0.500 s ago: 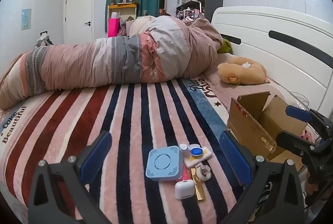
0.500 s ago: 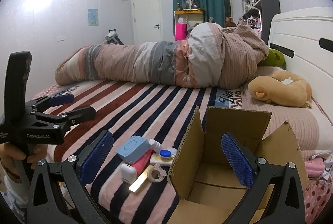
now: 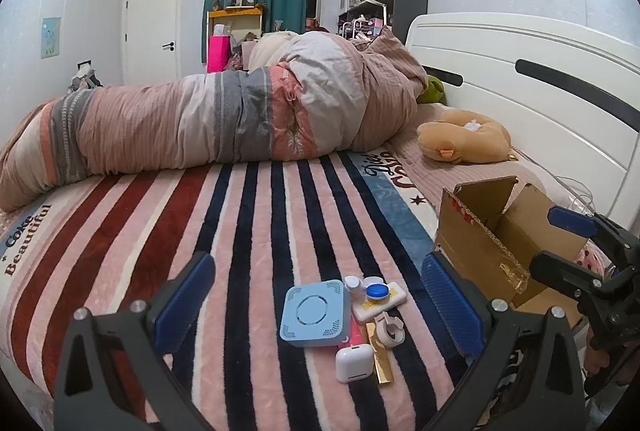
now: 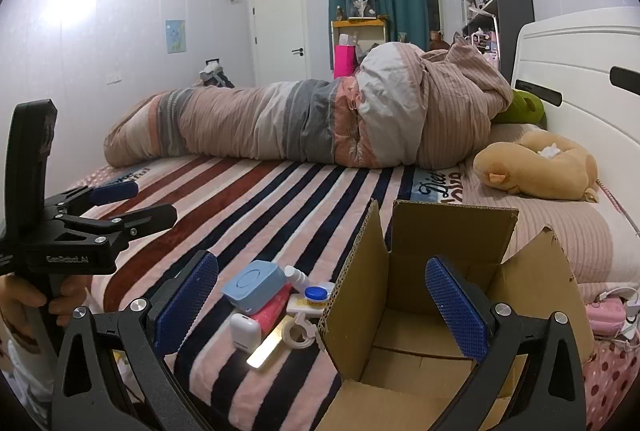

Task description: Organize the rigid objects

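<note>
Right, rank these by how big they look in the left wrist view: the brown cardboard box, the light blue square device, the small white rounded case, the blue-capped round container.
1. Brown cardboard box
2. Light blue square device
3. Small white rounded case
4. Blue-capped round container

The case lies nearest the camera, which inflates it a little, though it still looks clearly bigger than the container.

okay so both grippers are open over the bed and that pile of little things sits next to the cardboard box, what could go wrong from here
1. The small items are stacked and touching: the blue square box lies on a pink item, beside the white case. Grabbing one may drag or topple its neighbours.
2. The cardboard box has upright flaps facing the pile; a carried item or the right gripper could catch on one and tip the box on the soft striped blanket.
3. The gold strip lies flat, so the left gripper may slip off it.
</note>
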A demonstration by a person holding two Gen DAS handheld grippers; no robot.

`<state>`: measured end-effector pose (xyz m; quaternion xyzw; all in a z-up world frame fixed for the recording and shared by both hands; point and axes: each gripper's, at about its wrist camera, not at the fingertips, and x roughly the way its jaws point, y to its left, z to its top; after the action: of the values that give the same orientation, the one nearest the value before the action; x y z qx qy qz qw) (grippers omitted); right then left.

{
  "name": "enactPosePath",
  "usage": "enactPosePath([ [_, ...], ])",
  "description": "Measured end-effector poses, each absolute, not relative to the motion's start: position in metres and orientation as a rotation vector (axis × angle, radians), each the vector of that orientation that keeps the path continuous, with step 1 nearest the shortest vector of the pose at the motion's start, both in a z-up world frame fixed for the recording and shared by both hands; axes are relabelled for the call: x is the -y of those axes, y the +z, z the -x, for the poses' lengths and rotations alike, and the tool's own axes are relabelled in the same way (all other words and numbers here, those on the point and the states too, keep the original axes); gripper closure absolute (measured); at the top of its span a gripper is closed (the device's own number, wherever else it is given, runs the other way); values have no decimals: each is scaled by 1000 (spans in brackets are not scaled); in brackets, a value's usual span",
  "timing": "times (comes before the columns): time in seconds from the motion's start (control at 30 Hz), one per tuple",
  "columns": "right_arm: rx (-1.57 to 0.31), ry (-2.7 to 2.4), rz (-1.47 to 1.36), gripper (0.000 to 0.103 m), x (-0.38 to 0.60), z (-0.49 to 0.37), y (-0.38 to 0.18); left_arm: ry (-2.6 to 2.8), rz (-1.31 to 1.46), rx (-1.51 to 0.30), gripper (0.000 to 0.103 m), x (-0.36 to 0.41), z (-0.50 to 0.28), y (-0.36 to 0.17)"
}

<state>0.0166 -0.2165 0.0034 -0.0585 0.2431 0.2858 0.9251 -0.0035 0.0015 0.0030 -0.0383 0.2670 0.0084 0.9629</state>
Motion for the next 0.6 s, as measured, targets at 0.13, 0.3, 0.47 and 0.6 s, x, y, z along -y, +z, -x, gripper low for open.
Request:
enactPosePath([
  [0.13, -491, 582, 121, 0, 218, -15, 4, 18, 74, -537, 0, 4, 5, 5],
  [0.3, -492, 581, 118, 0, 221, -15, 3, 17, 57, -522, 0, 2, 6, 3],
  [0.47, -489, 580, 107, 0, 224, -15, 3, 12, 61, -525, 0, 1, 7, 3],
  [0.6, -490, 580, 112, 0, 224, -15, 3, 8, 58, -504, 0, 2, 7, 2],
])
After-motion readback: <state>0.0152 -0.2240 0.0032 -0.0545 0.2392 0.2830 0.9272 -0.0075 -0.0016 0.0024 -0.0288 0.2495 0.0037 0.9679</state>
